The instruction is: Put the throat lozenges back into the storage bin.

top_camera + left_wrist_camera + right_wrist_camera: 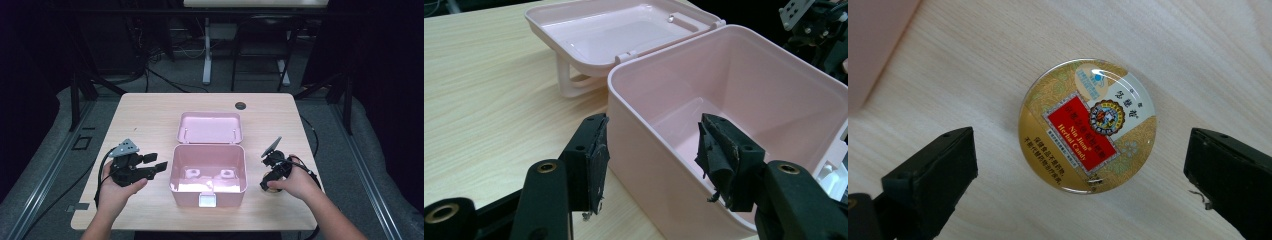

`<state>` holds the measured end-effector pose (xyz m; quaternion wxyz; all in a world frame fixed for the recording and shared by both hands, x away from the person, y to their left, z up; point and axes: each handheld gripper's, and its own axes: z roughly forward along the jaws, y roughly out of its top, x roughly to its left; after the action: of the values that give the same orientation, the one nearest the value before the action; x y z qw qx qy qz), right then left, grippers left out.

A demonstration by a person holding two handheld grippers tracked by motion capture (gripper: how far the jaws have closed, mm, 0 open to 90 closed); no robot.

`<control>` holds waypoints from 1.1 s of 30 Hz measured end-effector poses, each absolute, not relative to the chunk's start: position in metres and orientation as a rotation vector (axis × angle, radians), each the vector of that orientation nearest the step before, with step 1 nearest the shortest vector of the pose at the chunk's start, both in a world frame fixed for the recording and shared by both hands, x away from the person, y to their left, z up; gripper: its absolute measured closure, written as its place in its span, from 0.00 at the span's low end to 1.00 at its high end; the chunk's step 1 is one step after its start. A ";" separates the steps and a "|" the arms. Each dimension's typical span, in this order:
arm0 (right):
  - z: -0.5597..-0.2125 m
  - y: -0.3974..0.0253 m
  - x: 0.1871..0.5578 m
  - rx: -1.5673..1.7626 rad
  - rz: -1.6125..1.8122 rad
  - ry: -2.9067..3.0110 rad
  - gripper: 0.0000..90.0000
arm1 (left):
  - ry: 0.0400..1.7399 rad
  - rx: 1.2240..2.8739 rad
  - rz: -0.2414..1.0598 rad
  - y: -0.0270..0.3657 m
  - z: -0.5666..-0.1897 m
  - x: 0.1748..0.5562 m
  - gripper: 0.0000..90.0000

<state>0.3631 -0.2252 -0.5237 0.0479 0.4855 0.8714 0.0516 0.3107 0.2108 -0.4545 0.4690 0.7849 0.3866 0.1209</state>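
A pink plastic box (208, 170) stands open mid-table, its lid (210, 127) folded back flat behind it. My left gripper (156, 162) is open just left of the box. In the left gripper view its jaws (651, 160) straddle the box's near wall (659, 165), one outside, one over the empty inside. A round gold tin (1087, 125) with a red label lies flat on the table, right of the box. My right gripper (267, 186) points down at it. The open gripper (1083, 157) has a jaw on each side of the tin, clear of it.
The box has a white latch (207, 200) on its front and two moulded bumps (209, 173) on its floor. A dark cable hole (240, 105) sits at the table's far edge. The wooden table (150, 115) is bare around the box. Table legs stand beyond.
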 end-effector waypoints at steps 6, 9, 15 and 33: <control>-0.532 -0.227 0.368 1.489 0.150 2.662 0.01 | 0.946 1.925 0.289 0.211 -0.456 0.311 0.51; -0.536 -0.227 0.369 1.492 0.133 2.670 0.02 | 0.948 1.923 0.289 0.211 -0.456 0.312 0.51; -0.538 -0.227 0.373 1.501 0.092 2.672 0.03 | 0.949 1.927 0.284 0.211 -0.456 0.312 0.51; -0.550 -0.232 0.379 1.536 0.114 2.727 0.18 | 0.951 1.932 0.284 0.211 -0.457 0.312 0.51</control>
<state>0.3794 -0.2318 -0.5501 0.0046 0.4905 0.8707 0.0364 0.3123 0.2109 -0.4573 0.4660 0.7870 0.3874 0.1155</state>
